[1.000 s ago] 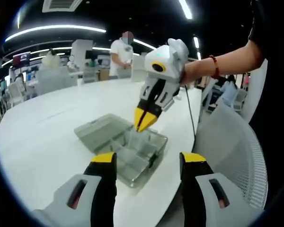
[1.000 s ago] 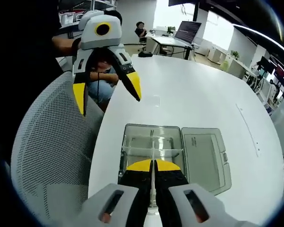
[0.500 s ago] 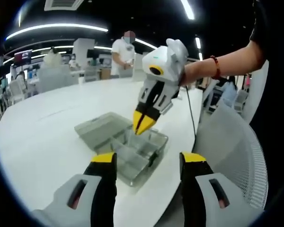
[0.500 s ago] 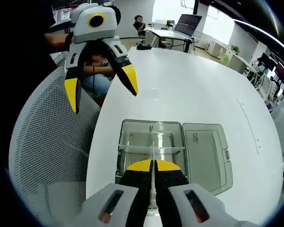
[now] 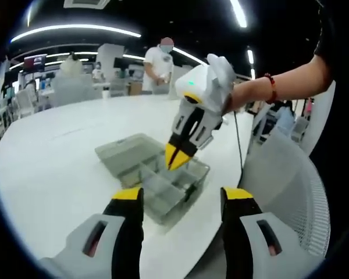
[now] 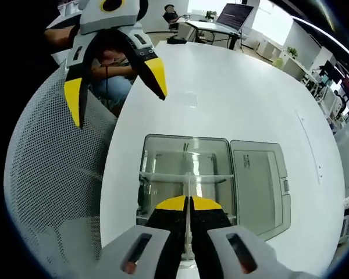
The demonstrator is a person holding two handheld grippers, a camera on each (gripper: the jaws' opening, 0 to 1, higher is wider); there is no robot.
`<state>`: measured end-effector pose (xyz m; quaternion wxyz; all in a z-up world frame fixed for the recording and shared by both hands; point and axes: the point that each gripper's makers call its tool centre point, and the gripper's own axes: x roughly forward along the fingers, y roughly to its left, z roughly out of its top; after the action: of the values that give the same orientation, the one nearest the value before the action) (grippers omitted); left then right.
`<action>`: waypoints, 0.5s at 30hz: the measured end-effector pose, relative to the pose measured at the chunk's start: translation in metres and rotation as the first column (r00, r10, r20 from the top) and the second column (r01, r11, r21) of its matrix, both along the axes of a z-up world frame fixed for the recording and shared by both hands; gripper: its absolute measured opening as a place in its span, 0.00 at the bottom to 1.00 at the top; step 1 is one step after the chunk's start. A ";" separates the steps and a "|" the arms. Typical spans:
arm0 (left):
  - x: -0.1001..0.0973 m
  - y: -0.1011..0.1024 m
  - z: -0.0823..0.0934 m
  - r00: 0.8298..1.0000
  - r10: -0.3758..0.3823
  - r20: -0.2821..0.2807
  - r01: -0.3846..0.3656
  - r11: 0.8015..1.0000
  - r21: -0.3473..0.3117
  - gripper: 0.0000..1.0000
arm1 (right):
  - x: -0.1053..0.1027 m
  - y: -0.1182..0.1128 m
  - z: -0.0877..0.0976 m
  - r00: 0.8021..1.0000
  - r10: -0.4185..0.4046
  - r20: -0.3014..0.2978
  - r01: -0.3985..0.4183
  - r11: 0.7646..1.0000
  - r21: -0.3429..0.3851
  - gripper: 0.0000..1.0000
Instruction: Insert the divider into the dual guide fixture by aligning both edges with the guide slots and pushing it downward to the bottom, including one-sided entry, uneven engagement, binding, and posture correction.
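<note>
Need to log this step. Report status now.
Right gripper shut on clear divider, above open plastic box. Left gripper open, off to the side. Divider not seated. Nothing in the way.

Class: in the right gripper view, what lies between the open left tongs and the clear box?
Only bare white table lies between the left tongs and the clear box.

White-grey right gripper (image 5: 176, 160) with yellow-tipped black fingers (image 5: 171, 155); red bracelet (image 5: 271, 81) on the wrist, dark short sleeve (image 5: 336, 35).
</note>
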<state>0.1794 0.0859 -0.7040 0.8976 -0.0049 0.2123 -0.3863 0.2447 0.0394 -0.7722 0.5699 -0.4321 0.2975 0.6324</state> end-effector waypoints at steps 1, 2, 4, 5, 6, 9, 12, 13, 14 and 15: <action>0.000 0.000 0.000 1.000 0.000 -0.002 0.000 1.000 0.003 0.53 | 0.000 0.000 -0.002 1.000 -0.004 0.000 0.004 1.000 -0.006 0.00; 0.000 0.001 -0.001 1.000 0.000 -0.002 0.000 1.000 0.007 0.53 | 0.000 0.000 -0.003 1.000 -0.004 0.001 0.004 1.000 -0.010 0.00; 0.000 0.003 -0.001 1.000 0.007 -0.006 -0.007 1.000 0.014 0.53 | 0.000 -0.001 -0.005 1.000 0.000 0.006 0.000 1.000 -0.017 0.00; -0.001 0.003 0.000 1.000 0.012 -0.009 -0.012 1.000 0.014 0.53 | 0.000 -0.001 -0.006 1.000 0.000 0.007 0.000 1.000 -0.021 0.00; -0.001 0.004 0.000 1.000 0.015 -0.009 -0.015 1.000 0.013 0.53 | 0.001 -0.002 -0.006 1.000 -0.002 0.006 0.002 1.000 -0.022 0.00; -0.001 0.005 0.001 1.000 0.028 -0.011 -0.028 1.000 0.014 0.53 | 0.001 -0.002 -0.007 1.000 -0.003 0.009 0.003 1.000 -0.025 0.00; -0.001 0.005 0.001 0.999 0.041 -0.014 -0.041 0.999 0.019 0.53 | 0.001 -0.002 -0.007 1.000 -0.008 0.010 0.008 1.000 -0.025 0.00; -0.002 0.006 0.001 0.999 0.045 -0.013 -0.045 0.999 0.021 0.53 | 0.001 -0.002 -0.007 1.000 -0.009 0.011 0.010 1.000 -0.025 0.00; -0.002 0.006 0.002 0.998 0.056 -0.014 -0.055 0.998 0.021 0.53 | 0.001 -0.002 -0.008 1.000 -0.009 0.013 0.009 1.000 -0.024 0.00; -0.002 0.007 0.002 0.998 0.062 -0.016 -0.062 0.998 0.023 0.53 | 0.001 -0.002 -0.008 1.000 -0.010 0.013 0.010 1.000 -0.024 0.00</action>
<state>0.1777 0.0927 -0.7025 0.9073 -0.0046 0.2239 -0.3559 0.2456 0.0374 -0.7799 0.5696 -0.4415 0.3037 0.6232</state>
